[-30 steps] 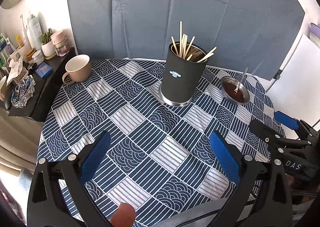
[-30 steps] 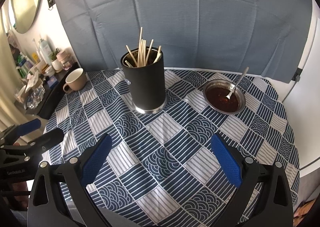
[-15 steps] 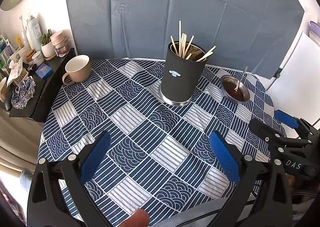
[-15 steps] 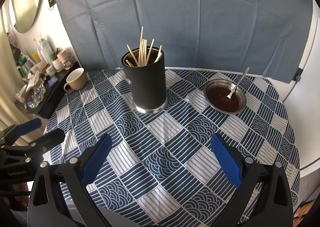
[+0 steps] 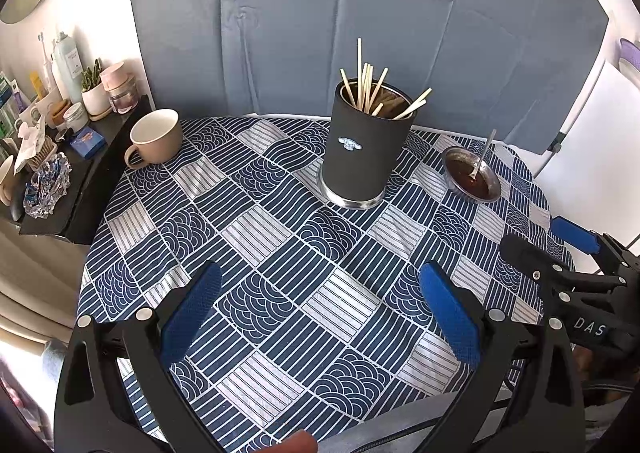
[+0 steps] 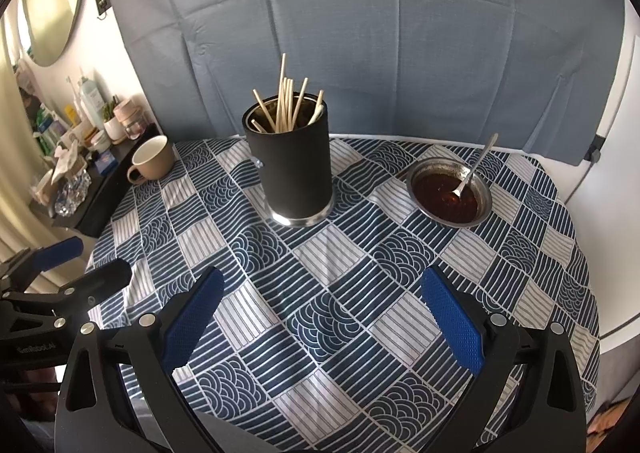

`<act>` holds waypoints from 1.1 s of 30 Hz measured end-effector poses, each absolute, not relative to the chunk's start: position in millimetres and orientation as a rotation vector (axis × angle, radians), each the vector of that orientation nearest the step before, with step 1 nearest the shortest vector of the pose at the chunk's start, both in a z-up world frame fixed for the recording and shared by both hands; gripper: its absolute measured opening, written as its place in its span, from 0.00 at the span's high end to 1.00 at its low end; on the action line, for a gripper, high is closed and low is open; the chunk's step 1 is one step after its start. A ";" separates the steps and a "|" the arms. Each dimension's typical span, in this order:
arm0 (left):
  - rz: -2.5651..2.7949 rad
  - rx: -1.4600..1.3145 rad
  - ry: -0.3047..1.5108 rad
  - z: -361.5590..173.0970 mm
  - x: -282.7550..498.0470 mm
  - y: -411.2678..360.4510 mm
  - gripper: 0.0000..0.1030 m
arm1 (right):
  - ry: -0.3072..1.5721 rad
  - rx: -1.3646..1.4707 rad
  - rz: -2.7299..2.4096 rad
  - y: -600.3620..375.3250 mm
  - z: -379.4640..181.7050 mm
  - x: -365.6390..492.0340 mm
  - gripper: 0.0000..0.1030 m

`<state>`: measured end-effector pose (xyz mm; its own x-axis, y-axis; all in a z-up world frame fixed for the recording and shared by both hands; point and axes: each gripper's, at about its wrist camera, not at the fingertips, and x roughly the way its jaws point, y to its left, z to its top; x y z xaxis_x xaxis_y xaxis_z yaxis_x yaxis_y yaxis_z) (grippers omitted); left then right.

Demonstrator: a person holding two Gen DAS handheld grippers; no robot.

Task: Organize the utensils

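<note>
A black cylindrical holder full of pale wooden chopsticks stands upright at the back middle of the patterned table. To its right sits a small metal bowl of dark sauce with a metal spoon leaning in it. My left gripper hovers open over the table's near side, nothing between its blue pads. My right gripper is open too and holds nothing; it also shows at the right edge of the left wrist view.
A beige mug stands at the table's back left. A dark side shelf with bottles, jars and a small plant lies left of the table. A blue-grey cloth backdrop hangs behind. The blue-and-white tablecloth covers the round table.
Both views have shifted only slightly; the holder and bowl appear a little farther back. Both grippers stay open and nothing on the table has moved.
</note>
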<state>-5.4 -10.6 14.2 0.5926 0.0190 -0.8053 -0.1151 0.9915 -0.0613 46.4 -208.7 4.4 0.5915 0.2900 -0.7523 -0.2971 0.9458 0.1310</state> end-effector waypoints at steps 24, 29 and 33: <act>0.036 -0.102 0.921 16.4 -4.4 -16.1 0.06 | 0.874 -0.008 0.341 -208.3 4.3 48.0 0.08; 0.047 -0.105 0.927 15.5 -3.5 -13.3 0.06 | 0.876 -0.008 0.340 -207.9 4.1 48.3 0.08; 0.050 -0.104 0.926 15.6 -4.4 -12.6 0.06 | 0.875 -0.013 0.343 -206.6 2.8 47.9 0.08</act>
<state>-4.4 -12.6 15.6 0.6000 -0.0016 -0.8000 -0.0882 0.9938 -0.0682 47.9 -206.6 2.8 0.5902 0.2896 -0.7535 -0.3003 0.9452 0.1281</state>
